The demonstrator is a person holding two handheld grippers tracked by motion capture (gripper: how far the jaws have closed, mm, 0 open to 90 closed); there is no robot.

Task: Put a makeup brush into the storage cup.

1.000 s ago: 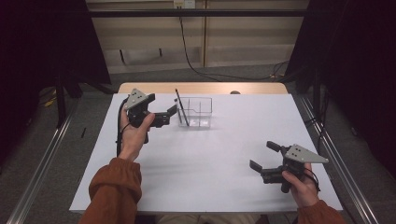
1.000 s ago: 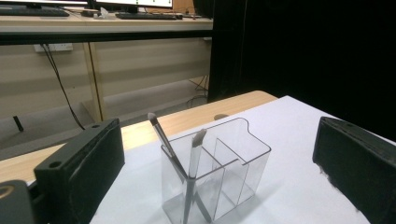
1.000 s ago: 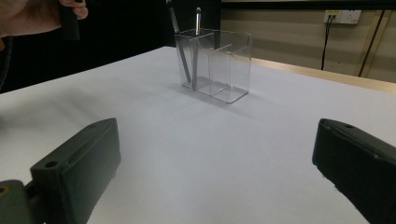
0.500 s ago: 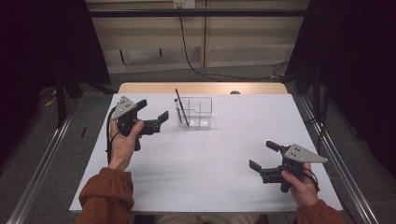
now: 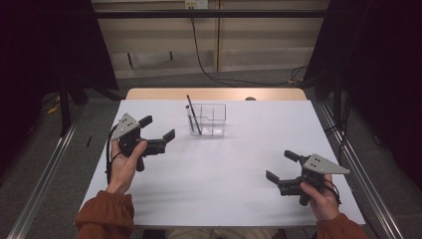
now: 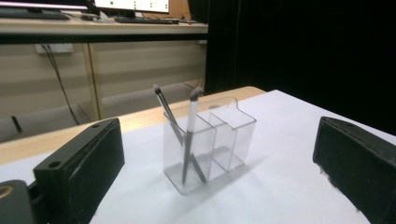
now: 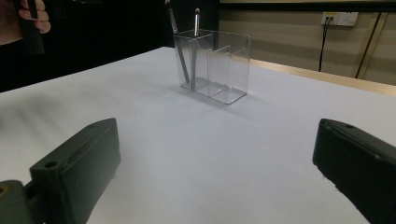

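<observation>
So there's a clear plastic organizer [image 5: 211,119] with a few compartments standing upright toward the far middle of the white surface [image 5: 219,174] — two dark pens [image 6: 187,135] lean crossed in one end compartment, the other compartments empty.

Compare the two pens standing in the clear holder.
The dark pen leans steeply toward the holder's outer end, while the light pen stands nearer upright. The dark pen is slim and blackish; the light pen is pale grey with a darker tip. Both sit crossed in the same end compartment of the clear holder, tips above its rim.
</observation>
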